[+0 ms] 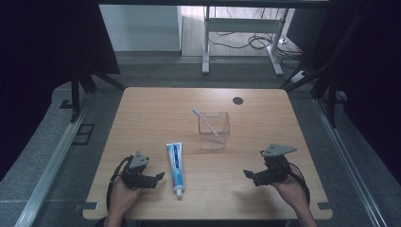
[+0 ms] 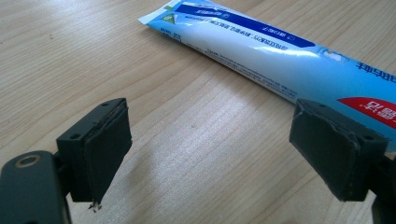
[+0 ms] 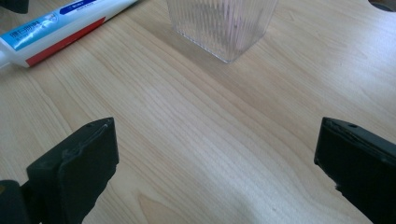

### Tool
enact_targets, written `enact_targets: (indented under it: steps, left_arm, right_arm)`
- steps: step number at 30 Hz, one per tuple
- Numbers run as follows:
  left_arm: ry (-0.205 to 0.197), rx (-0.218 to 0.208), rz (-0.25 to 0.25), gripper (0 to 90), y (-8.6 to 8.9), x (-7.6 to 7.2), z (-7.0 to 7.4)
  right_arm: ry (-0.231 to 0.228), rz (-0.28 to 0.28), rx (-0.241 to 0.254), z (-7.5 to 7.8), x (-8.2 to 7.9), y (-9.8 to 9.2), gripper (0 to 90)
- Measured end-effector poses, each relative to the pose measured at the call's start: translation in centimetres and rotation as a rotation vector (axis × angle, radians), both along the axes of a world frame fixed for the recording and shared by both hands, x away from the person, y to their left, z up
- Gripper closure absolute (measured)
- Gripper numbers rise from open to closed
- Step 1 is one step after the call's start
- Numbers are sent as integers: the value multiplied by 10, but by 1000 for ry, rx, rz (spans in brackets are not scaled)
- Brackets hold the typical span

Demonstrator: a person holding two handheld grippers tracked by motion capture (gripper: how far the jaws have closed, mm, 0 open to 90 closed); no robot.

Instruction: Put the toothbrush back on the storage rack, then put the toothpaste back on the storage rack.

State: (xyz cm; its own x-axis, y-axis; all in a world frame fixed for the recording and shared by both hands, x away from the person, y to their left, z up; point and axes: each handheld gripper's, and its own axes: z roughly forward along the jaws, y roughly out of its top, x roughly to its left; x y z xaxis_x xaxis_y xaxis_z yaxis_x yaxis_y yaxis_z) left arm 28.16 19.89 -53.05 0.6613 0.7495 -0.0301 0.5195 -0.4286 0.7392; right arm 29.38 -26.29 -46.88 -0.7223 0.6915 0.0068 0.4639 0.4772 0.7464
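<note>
A: Clear plastic cup (image 1: 213, 129) is seen mid-table, a toothbrush (image 1: 206, 121) leaned inside; the tube (image 1: 175, 166) lies toward the near edge.

B: Left gripper (image 1: 158, 178) is held spread beside the tube, right gripper (image 1: 249, 174) spread, empty. Nothing is gripped yet; likely the tube must be straddled and pinched next.

White toothpaste tube (image 1: 176, 166) with blue and red panels (blue lettering), ribbed clear cup (image 1: 213, 129), pink toothbrush (image 1: 206, 121), pale woodgrain table (image 1: 142, 123).

We lose the toothpaste tube (image 2: 261, 51) past the right edge of the left gripper view, its print too small to read. The clear cup (image 3: 224, 23) is cut off along the top of the right gripper view.
</note>
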Motion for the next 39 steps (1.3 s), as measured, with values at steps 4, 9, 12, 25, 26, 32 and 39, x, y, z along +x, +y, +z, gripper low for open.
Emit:
enact_targets:
  steps: [4, 9, 12, 25, 26, 32, 39]
  left_arm:
    - [3, 1, 3, 129, -1, 0, 0]
    - [2, 8, 0, 129, -2, 0, -1]
    - [-1, 13, -1, 129, -2, 0, -1]
    - [2, 22, 10, 129, -2, -1, -1]
    - [4, 22, 14, 129, -2, 0, -1]
    - [20, 21, 37, 131, -1, 1, 0]
    - [27, 28, 48, 135, -2, -1, 4]
  right_arm:
    - [-4, -18, 6, -8, -5, -5, 0]
    - [-5, -46, 28, -26, -10, -13, 0]
    - [-2, -59, 29, -31, -12, -15, 0]
    - [-4, -79, -22, -56, -18, -23, 7]
    - [-5, -77, -23, -57, -18, -22, 7]
    - [-10, -69, -26, -58, -19, -22, 9]
    - [-10, -74, -28, -60, -17, -26, 19]
